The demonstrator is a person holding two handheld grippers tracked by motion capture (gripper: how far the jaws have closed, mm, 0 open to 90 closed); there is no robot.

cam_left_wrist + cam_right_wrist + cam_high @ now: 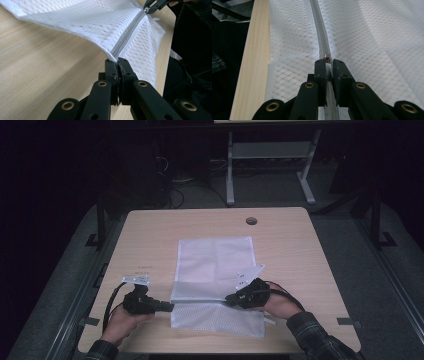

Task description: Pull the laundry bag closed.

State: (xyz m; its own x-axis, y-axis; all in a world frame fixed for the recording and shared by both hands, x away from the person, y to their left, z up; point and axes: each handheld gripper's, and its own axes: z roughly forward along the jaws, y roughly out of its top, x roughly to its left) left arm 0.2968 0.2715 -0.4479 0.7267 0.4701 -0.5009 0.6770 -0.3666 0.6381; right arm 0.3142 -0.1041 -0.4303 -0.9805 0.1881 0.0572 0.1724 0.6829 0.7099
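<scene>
White mesh bag (215, 280) lies flat on the wooden table (300, 250), toward the near half, its far part smooth and pale and its near part showing an open net weave. A grey zipper (126, 37) runs across the bag from side to side, between the two grippers.

At the bag's left edge, the left gripper (169, 307) has its jaws pressed together on the end of the zipper; in the left gripper view (118, 62) the fabric is lifted off the table there and rises into a ridge along the zipper line. The person's left hand (122, 322) holds this gripper low over the table, near the front edge.

Farther along the zipper, the right gripper (229, 298) sits over the middle of the bag. In the right gripper view (327, 62) its jaws are nearly closed around a small metal zipper pull (326, 58), which sticks out just beyond the tips, with the zipper stretching straight ahead. The right hand (277, 305) comes in from the lower right, wearing a dark plaid sleeve (315, 335). In the left gripper view, the right gripper's tips (150, 6) pinch the pull at the far end of the raised zipper.
</scene>
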